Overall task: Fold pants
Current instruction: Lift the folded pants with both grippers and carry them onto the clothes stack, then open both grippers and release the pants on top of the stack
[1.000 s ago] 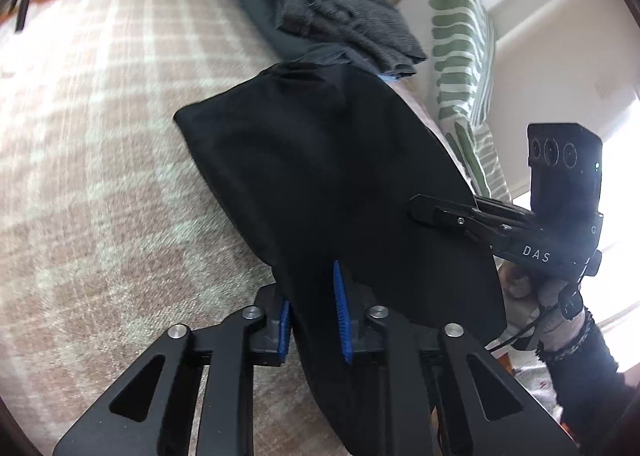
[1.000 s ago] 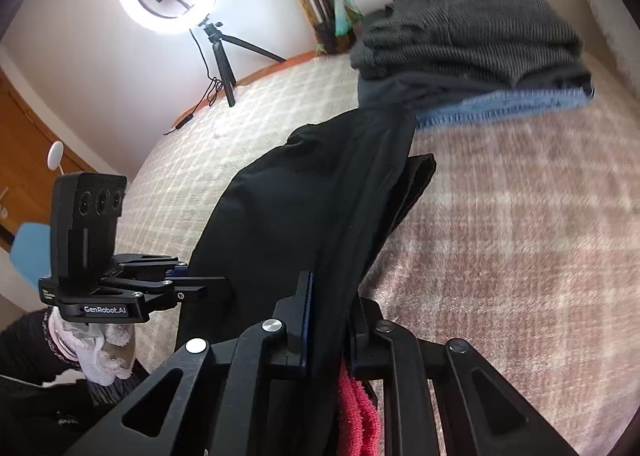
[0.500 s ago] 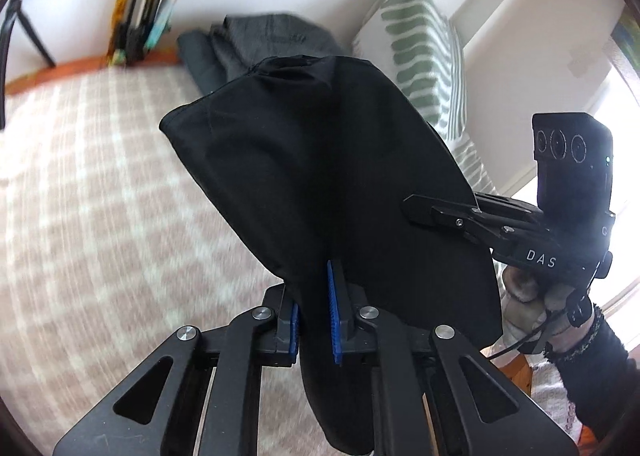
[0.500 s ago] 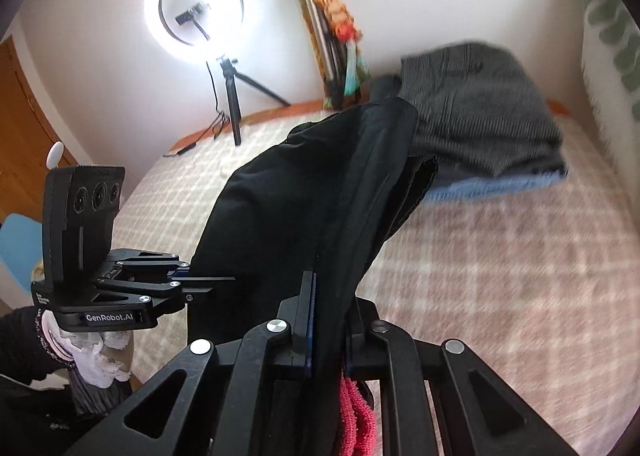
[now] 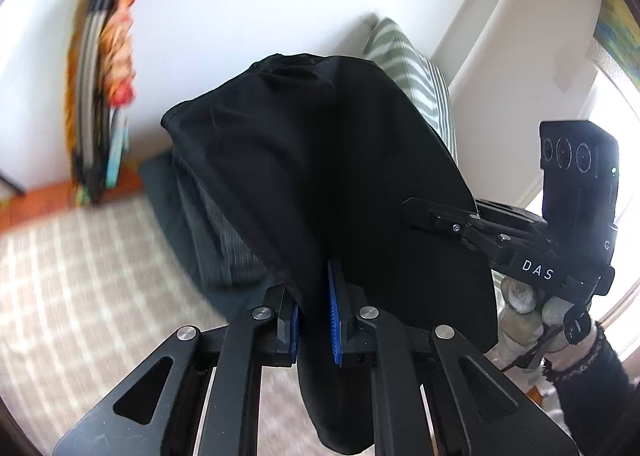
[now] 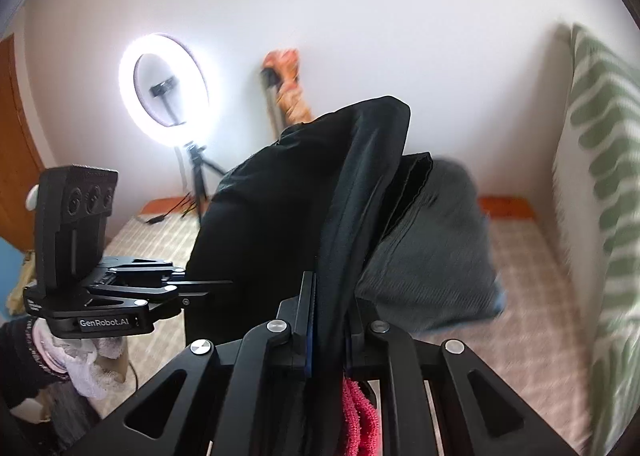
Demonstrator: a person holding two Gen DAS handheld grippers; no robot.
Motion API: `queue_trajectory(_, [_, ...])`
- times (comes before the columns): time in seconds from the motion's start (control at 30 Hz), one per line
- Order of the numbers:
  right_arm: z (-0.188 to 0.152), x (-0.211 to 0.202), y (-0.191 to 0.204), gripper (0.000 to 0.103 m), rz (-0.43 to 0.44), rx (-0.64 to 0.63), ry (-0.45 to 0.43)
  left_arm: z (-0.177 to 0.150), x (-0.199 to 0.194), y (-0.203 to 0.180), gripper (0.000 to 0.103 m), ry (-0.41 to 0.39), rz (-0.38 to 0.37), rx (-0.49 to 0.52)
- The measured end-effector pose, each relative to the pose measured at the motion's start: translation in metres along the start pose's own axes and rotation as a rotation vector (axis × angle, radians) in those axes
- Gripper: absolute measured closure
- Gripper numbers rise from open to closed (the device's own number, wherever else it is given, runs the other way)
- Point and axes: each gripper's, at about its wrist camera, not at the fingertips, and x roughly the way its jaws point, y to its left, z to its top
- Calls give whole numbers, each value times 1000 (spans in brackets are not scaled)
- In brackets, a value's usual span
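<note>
The pants [image 5: 320,176] hang in the air above the bed [image 5: 80,276], a dark, already doubled panel of cloth stretched between the two grippers. The left gripper [image 5: 314,320] has its jaws closed on one edge of the fabric, the blue pads [image 5: 333,320] pinching a fold that drapes down past them. The right gripper [image 6: 330,328] has its jaws closed on the opposite edge, where several layers bunch together, thick between the fingers. Holding both edges at once keeps the panel taut and flat, so it can probably be laid down or folded over without wrinkling. A bit of red cloth [image 6: 358,412] shows under the right gripper; what it belongs to is unclear.

Each camera sees the other gripper beside the cloth, carried by a gloved hand [image 5: 524,316] in a dark sleeve [image 5: 580,396]. Beyond the pants lies a stack of folded clothes [image 6: 432,248] on the checked bed cover, likely where finished pieces go. A green-striped pillow [image 6: 600,176] leans at the bed's head, a ring light [image 6: 164,90] stands by the wall, and a colourful bundle [image 5: 108,76] leans there too.
</note>
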Motion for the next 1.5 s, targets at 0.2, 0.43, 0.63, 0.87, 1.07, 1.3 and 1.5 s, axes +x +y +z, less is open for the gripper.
queue_trajectory(0.2, [47,21,-27,95,-63,-32,-28,37,30,4,93,-28,30,20])
queue_trajectory(0.43, [72,64,-60,95,-95,-17,-14,61,79,29,93,-5,65,-9])
queue_trajectory(0.63, [78,99,-75,95,-106,-2,11,71,107,46,93,22,95,-50])
queue_trajectory(0.87, [74,128,-98,94,-116,34,52,72,126,54,93,53,153,-69])
queue_trajectory(1.07, [68,144,-103,79,-225,-21,107,70,133,53,88,72,211,-62])
queue_trajectory(1.3, [63,139,-111,67,-335,-21,110,67,130,59,65,96,259,-83])
queue_trajectory(1.5, [62,121,-103,41,-351,-17,84,64,112,51,43,72,282,-46])
